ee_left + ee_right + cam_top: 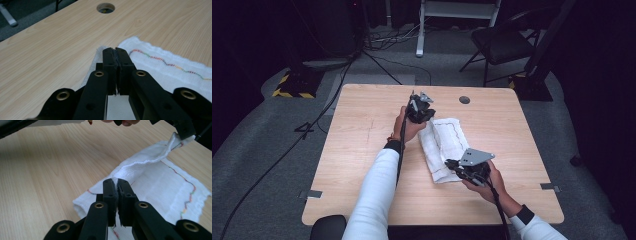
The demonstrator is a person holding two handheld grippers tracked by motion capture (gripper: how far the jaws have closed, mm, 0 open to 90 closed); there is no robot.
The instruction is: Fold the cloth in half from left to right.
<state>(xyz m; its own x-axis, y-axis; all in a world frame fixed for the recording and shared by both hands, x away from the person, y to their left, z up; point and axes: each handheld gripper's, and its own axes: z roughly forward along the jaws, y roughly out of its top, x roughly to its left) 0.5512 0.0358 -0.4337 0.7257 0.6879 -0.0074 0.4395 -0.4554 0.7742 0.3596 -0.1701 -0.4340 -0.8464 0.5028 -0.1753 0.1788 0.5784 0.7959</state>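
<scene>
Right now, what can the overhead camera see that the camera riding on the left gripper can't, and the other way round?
The high view takes in the whole table, both of the person's hands, the right gripper at the white cloth's near end, a chair and cables on the floor.

The left gripper view comes in close: its jaws are pressed together on the cloth's edge, and the cloth's multicoloured stitching is plain to see.

Both show the left gripper, the cloth, the wooden tabletop and the round hole in it.
</scene>
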